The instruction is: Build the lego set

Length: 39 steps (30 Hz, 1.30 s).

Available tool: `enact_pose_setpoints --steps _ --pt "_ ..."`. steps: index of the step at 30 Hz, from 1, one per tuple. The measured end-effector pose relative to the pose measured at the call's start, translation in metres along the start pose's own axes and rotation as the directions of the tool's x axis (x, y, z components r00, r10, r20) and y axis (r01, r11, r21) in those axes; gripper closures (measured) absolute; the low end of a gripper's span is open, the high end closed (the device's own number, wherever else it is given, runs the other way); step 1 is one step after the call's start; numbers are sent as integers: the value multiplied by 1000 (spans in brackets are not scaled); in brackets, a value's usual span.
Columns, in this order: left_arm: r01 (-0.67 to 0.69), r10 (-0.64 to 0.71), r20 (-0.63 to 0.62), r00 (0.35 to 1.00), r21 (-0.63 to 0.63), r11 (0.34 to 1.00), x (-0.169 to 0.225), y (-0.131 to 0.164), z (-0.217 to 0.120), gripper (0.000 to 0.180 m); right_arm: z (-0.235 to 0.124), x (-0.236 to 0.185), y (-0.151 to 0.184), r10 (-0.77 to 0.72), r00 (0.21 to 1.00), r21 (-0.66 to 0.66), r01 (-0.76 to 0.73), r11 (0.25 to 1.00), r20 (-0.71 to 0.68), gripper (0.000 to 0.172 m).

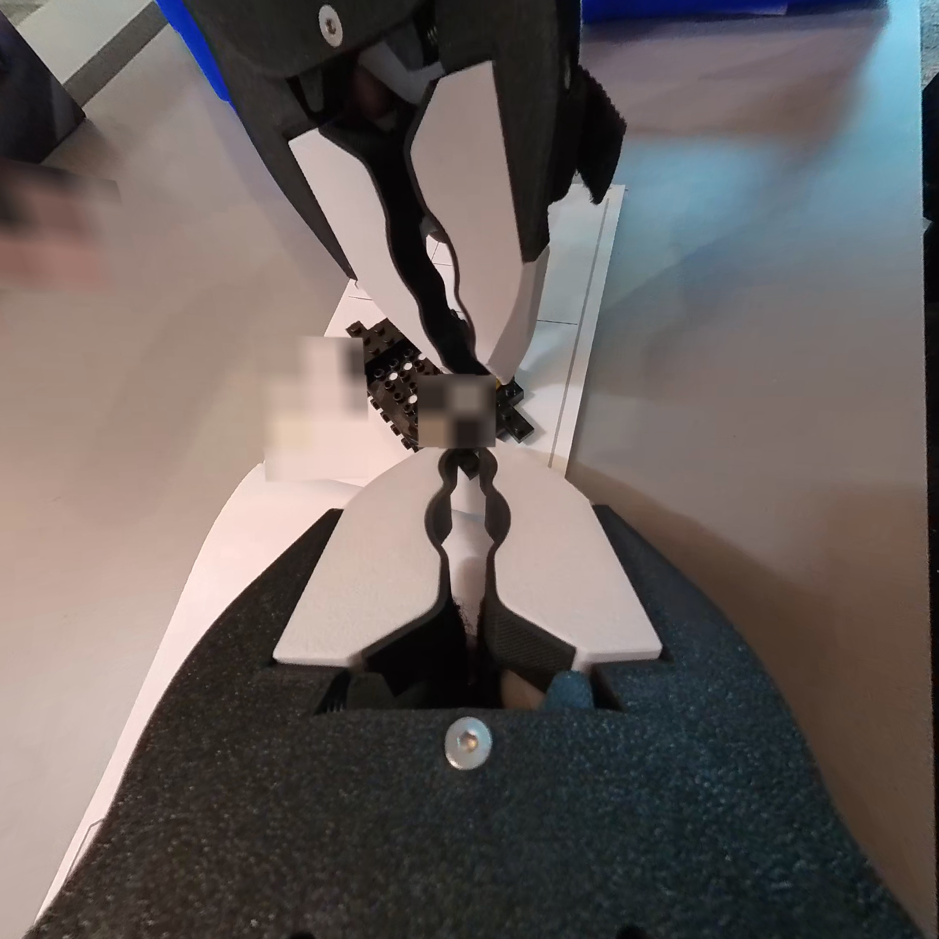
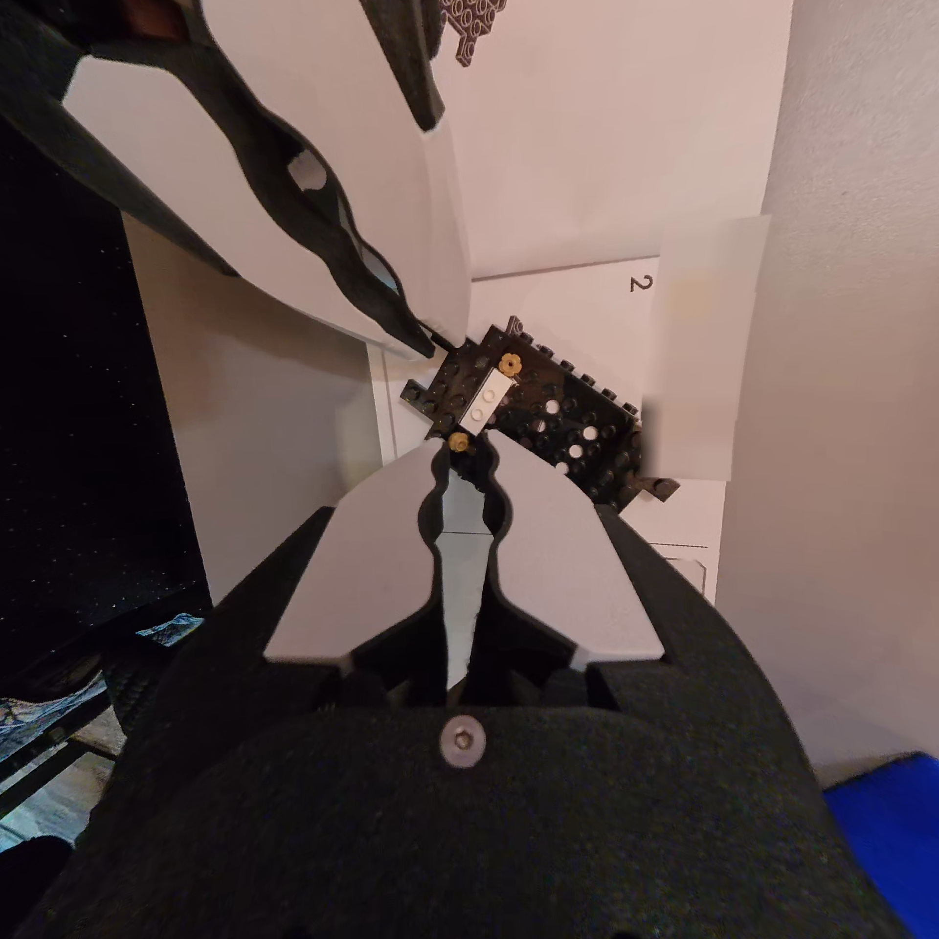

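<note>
Gripping a corner of the black brick plate point(image 1: 394, 378), the left tongs point(image 1: 466, 460) are nearly closed on it above white paper point(image 1: 574, 355).

Right view: the right tongs point(image 2: 465, 449) stand narrowly parted at a gold stud point(image 2: 460, 441) on the plate's edge beside a white brick point(image 2: 485, 401); whether they grip it is unclear.

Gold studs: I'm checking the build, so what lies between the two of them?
A white brick lies between the far gold stud and the near gold stud, on the black plate; the right wrist view shows it.
</note>
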<state>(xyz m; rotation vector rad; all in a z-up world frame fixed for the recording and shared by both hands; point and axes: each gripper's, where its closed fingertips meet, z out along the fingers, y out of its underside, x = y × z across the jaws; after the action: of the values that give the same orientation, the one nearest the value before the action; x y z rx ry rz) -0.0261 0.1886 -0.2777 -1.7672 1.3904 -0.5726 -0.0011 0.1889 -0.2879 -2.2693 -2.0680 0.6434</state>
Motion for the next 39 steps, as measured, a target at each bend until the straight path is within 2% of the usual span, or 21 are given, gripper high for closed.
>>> enact_pose_setpoints --steps 10,13,15,23,33,35,37,39 --pt "-4 4 5 1000 -6 1000 0 1 1 173 -3 -2 -3 13 999 36 -14 999 34 158" --pt "-8 8 6 1000 -8 1000 0 1 1 173 -18 5 -4 -17 1000 93 18 996 -18 171" --pt "-13 13 5 1000 -13 1000 0 2 1 173 -24 6 -1 -28 999 108 31 994 -33 172" --pt "-22 23 12 1000 -24 999 0 3 2 174 -4 -5 6 -25 999 109 22 994 28 171" --pt "-30 31 44 999 -33 999 -4 4 3 173 0 -9 1 23 994 127 -36 991 106 169" --pt "-33 35 42 999 -30 999 -4 4 3 174 -2 -13 -5 22 989 168 -47 985 148 167" --pt "-40 41 55 998 -18 999 -6 2 2 174 -13 -14 -16 -2 987 264 -40 964 159 168" --pt "-45 44 63 997 4 999 -7 0 -1 174 -22 -8 -16 -90 993 326 61 943 76 164"
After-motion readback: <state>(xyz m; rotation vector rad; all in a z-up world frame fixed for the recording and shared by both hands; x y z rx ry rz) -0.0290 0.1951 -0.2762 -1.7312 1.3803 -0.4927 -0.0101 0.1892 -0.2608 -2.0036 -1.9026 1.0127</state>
